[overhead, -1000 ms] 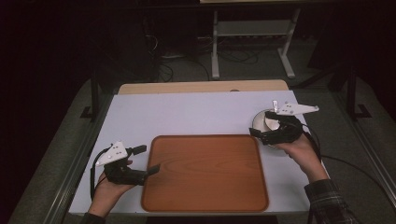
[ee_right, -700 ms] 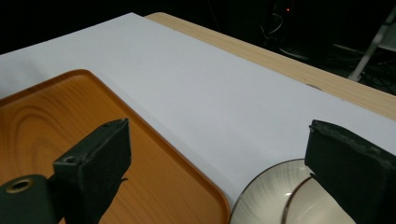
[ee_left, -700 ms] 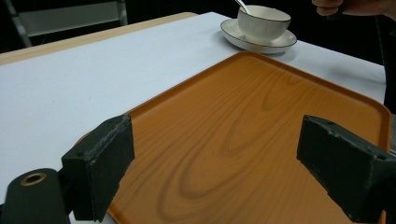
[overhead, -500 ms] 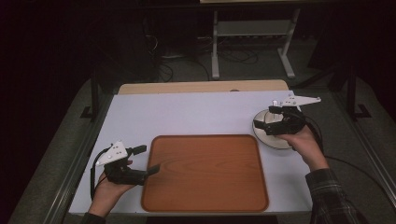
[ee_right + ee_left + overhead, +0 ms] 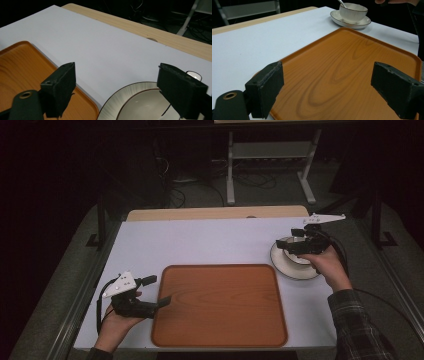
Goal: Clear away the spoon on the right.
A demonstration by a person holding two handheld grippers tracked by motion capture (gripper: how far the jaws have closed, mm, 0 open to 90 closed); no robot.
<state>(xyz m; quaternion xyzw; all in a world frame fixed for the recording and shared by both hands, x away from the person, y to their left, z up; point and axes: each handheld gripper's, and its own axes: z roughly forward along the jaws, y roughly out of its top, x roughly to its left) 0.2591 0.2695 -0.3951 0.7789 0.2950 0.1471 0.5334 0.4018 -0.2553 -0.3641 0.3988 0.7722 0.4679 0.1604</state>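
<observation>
A wooden tray [image 5: 220, 305] lies at the table's near middle. Off its far right corner stands a white ribbed cup [image 5: 289, 241] on a saucer [image 5: 290, 267], with a spoon [image 5: 342, 3] in it. My right gripper [image 5: 286, 246] hovers open just above the cup, whose rim [image 5: 140, 105] sits below and between its jaws. My left gripper [image 5: 160, 290] rests open at the tray's left edge, pointing across the tray [image 5: 352, 70] toward the cup [image 5: 352, 11]. Nothing is held between either pair of jaws.
The white table top [image 5: 210, 240] ends in a bare wooden strip [image 5: 215, 213] at the far side. A metal stand [image 5: 270, 165] and cables sit on the dark floor beyond. In the right gripper view the tray's corner [image 5: 25, 70] is at left.
My right gripper has drifted slightly right and farther away, staying over the cup. The left gripper has not moved.
</observation>
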